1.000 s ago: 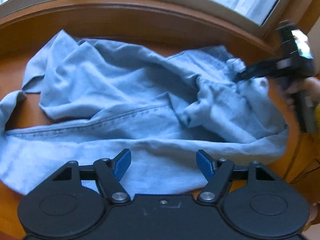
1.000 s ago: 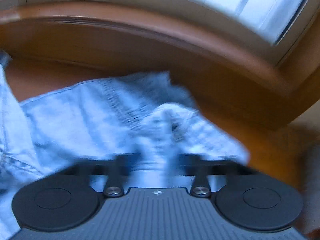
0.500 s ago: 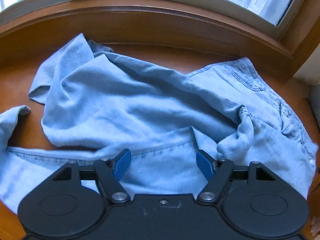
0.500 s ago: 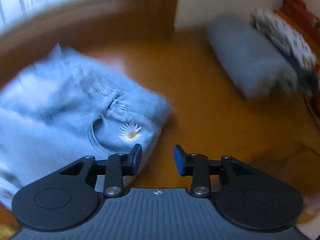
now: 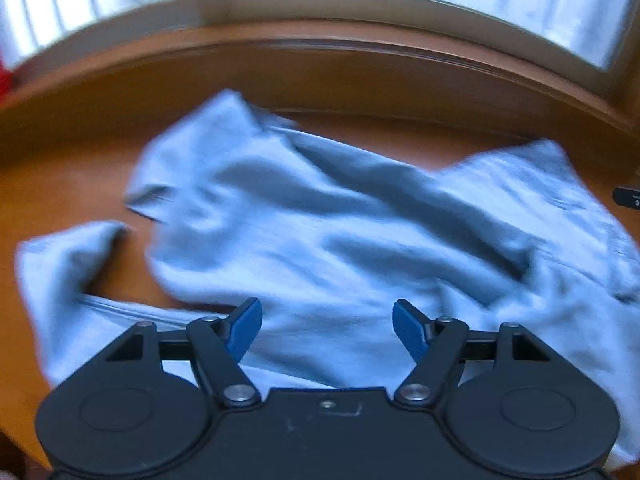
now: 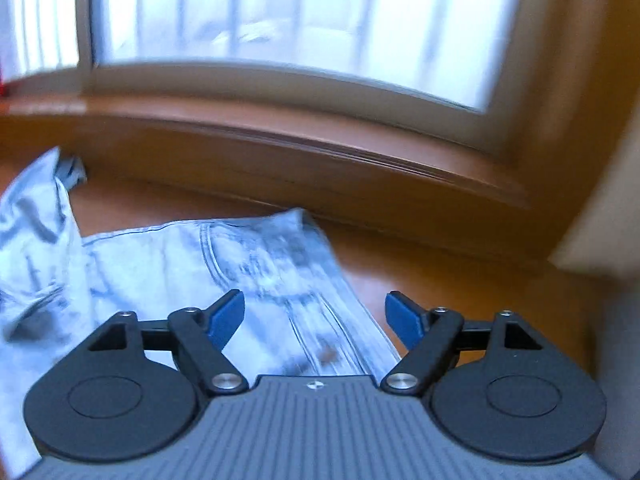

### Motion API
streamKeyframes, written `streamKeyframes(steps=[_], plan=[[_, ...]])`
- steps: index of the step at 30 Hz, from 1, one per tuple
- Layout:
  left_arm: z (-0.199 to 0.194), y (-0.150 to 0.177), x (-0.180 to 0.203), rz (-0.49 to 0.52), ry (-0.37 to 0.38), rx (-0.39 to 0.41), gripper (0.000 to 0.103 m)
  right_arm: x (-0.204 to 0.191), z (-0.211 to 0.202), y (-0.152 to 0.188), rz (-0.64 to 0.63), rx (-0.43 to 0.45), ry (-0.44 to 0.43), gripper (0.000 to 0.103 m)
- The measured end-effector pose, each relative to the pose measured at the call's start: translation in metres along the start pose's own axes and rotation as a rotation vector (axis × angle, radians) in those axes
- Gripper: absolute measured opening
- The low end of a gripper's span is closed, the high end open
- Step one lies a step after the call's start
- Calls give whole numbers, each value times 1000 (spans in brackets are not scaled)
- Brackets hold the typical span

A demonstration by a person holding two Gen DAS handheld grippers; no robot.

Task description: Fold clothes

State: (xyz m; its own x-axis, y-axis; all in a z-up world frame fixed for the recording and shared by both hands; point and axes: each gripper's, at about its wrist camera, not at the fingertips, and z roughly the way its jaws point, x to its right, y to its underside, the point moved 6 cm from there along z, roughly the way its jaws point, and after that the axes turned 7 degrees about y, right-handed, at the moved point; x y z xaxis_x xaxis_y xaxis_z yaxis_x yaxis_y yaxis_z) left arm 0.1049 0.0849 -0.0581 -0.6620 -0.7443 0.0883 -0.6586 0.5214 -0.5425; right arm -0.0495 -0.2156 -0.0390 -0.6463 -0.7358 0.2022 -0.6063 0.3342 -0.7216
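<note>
A light blue denim garment (image 5: 340,240) lies crumpled across the brown wooden surface (image 5: 60,176), with one leg end folded off to the left. My left gripper (image 5: 327,320) hovers over its near edge, open, with nothing between the blue pads. In the right wrist view the garment's waistband end (image 6: 240,264) lies flat, seams and a pocket showing. My right gripper (image 6: 315,314) hangs above that end with its jaws opening wide; the cloth lies below them and the pads do not press on it. Both views are blurred.
A raised wooden sill (image 6: 320,152) and a window (image 6: 280,20) run along the far side. A pale wall corner (image 6: 600,232) stands at the right. A small dark object (image 5: 628,198) sits at the right edge of the left wrist view.
The right gripper let go of the denim, swung away to the right and came back over the waistband end, now wide open. The garment's right side dropped and spread flatter. The left gripper stayed open.
</note>
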Motion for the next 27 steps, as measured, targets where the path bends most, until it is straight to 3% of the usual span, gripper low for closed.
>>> streamKeyframes(steps=[4, 8, 14, 18, 20, 21, 22, 25, 26, 27], plan=[[0, -29, -46, 29, -115, 15, 71, -30, 45, -20, -57, -33, -17, 79], [21, -78, -84, 62, -144, 35, 72, -43, 75, -29, -54, -77, 40, 79], [79, -138, -102, 123, -93, 16, 75, -55, 102, -36, -2, -130, 95, 79], [117, -145, -108, 93, -1, -21, 75, -62, 107, -37, -4, -133, 148, 79], [120, -144, -108, 76, 58, 8, 59, -62, 107, -36, 3, -136, 162, 80], [120, -144, -107, 74, 89, 20, 39, -61, 106, -35, 11, -138, 166, 81], [118, -143, -106, 62, 114, 26, 26, -59, 106, -34, 29, -139, 168, 83], [109, -138, -104, 45, 136, 60, 8, -52, 103, -29, 108, -139, 148, 81], [102, -136, -105, 23, 138, 79, 5, -50, 102, -27, 150, -138, 117, 57], [95, -133, -107, 1, 139, 97, 4, -50, 99, -26, 200, -136, 62, 41]])
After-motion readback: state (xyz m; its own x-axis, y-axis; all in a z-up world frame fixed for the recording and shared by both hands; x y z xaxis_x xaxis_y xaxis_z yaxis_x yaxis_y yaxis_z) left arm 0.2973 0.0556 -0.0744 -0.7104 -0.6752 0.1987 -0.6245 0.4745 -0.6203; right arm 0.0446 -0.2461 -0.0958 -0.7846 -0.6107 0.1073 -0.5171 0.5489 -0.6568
